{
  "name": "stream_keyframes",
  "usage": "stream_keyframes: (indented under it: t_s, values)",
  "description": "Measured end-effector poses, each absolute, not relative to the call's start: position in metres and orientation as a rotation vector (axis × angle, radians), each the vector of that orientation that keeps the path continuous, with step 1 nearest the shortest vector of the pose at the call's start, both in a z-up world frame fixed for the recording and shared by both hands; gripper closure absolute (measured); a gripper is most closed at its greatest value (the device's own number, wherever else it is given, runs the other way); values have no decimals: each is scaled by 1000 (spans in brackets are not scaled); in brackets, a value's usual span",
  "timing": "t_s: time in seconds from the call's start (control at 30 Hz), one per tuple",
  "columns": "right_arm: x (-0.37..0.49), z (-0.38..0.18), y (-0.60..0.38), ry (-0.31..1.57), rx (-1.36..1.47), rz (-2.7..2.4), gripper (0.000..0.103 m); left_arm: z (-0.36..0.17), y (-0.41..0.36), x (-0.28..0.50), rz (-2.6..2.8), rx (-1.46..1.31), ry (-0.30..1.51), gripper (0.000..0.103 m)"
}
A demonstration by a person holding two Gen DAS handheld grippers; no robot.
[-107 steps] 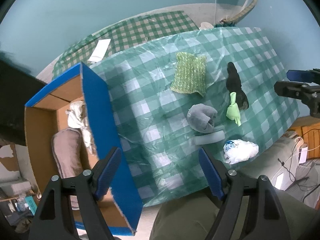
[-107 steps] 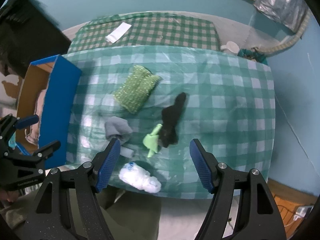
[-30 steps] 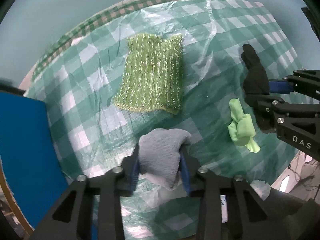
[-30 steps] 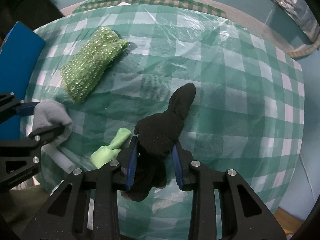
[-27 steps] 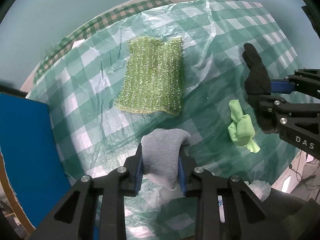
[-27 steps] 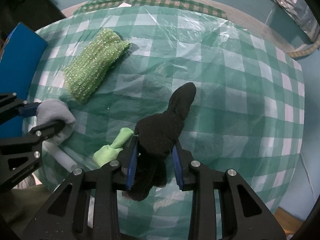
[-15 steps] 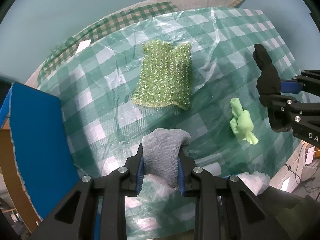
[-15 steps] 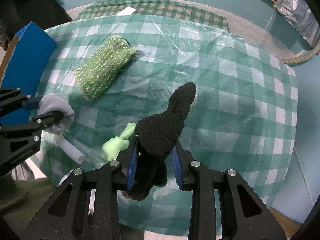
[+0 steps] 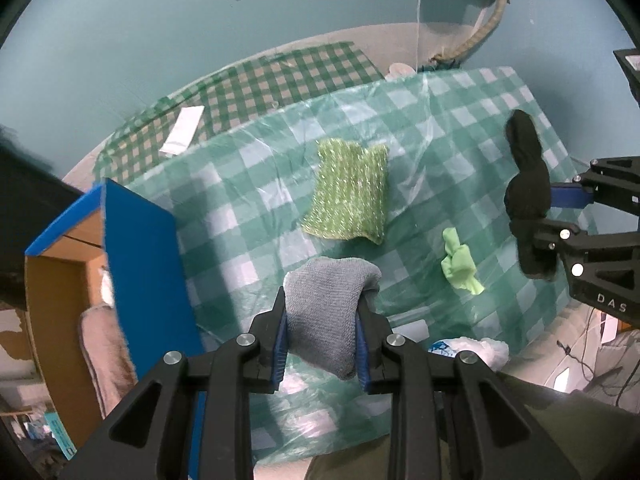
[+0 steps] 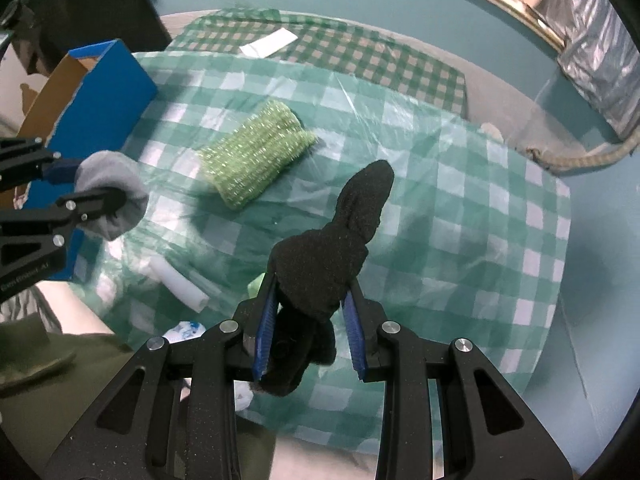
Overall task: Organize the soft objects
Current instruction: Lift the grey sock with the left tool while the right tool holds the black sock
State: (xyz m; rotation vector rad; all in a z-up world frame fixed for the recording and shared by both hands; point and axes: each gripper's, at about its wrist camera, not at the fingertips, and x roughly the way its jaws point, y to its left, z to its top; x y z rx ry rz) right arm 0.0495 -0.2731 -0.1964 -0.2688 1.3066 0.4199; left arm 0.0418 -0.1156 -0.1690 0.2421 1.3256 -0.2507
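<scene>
My left gripper [image 9: 322, 316] is shut on a grey knitted sock [image 9: 326, 304] and holds it above the green checked table [image 9: 248, 208]; the sock also shows in the right wrist view [image 10: 110, 194]. My right gripper [image 10: 308, 312] is shut on a black sock [image 10: 336, 240], lifted off the table, which also shows at the right of the left wrist view [image 9: 526, 196]. A sparkly green cloth [image 9: 350, 194] lies flat mid-table. A small lime-green cloth [image 9: 460, 266] lies to the right of it. The blue cardboard box [image 9: 144, 256] stands at the table's left edge.
A white foam roll [image 10: 178, 282] and a crumpled white plastic bag [image 9: 468, 350] lie near the table's front edge. The box holds pinkish and white fabric [image 9: 100, 344]. A second checked surface with a white paper [image 9: 182, 134] is behind the table.
Both grippers closed on their socks and have lifted them off the table. The view has pulled back and up, so the blue box has come into sight at left.
</scene>
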Motion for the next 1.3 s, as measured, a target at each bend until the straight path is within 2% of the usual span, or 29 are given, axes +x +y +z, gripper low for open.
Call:
stream_keyframes:
  t_s: [0.5,0.63,0.67,0.73,0.9,1.0,1.3]
  values:
    - [57,-163,-255,1270,-263,447,73,-141,-89,38,-212,181,1305,76]
    - [67,-180,-264,1315,-161,411,72,-141,-83,37,-201,174,1311,75]
    - [69,-186,-265,1326,-144,405,70,-142,-82,37,-197,175,1313,76]
    - [73,-198,-267,1342,-115,396,61,-144,-79,37,-192,173,1314,76]
    - [85,-229,-265,1383,-96,373,59,-150,-77,36,-182,173,1330,76]
    - [94,-241,-260,1395,-108,364,53,-152,-76,37,-179,169,1333,76]
    - [125,-256,-246,1399,-114,353,53,-158,-73,46,-144,163,1326,75]
